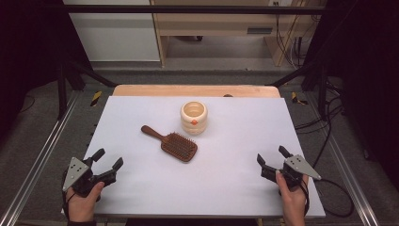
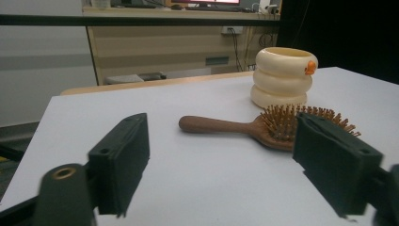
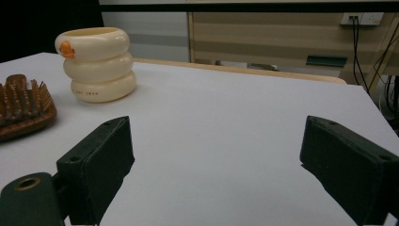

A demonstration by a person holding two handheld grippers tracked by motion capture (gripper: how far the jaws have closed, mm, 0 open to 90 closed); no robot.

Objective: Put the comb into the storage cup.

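High view: a wooden brush point(image 1: 175, 142) lies near the middle of the white worktop point(image 1: 226, 188), bristles up, its handle pointing up-left. Just beyond the brush head, close to it but apart, stands a cream cup point(image 1: 194, 117) shaped like 3 stacked rings, with a small orange mark on its side.

Well to the left of the brush and nearer the person, the left hand-held gripper point(image 1: 107, 165) rests at the worktop's near-left corner, jaws apart with nothing between them. Well to the right of the brush, at the near-right corner, the right hand-held gripper point(image 1: 272, 157) is held the same way, jaws apart and empty.

From the left gripper view, the brush point(image 2: 235, 127) lies ahead beyond the gap, its head partly hidden behind the right-hand jaw, and the cup point(image 2: 283, 77) stands behind it. From the right gripper view, the brush head point(image 3: 23, 110) shows at the left edge, with the cup point(image 3: 96, 63) just behind it.
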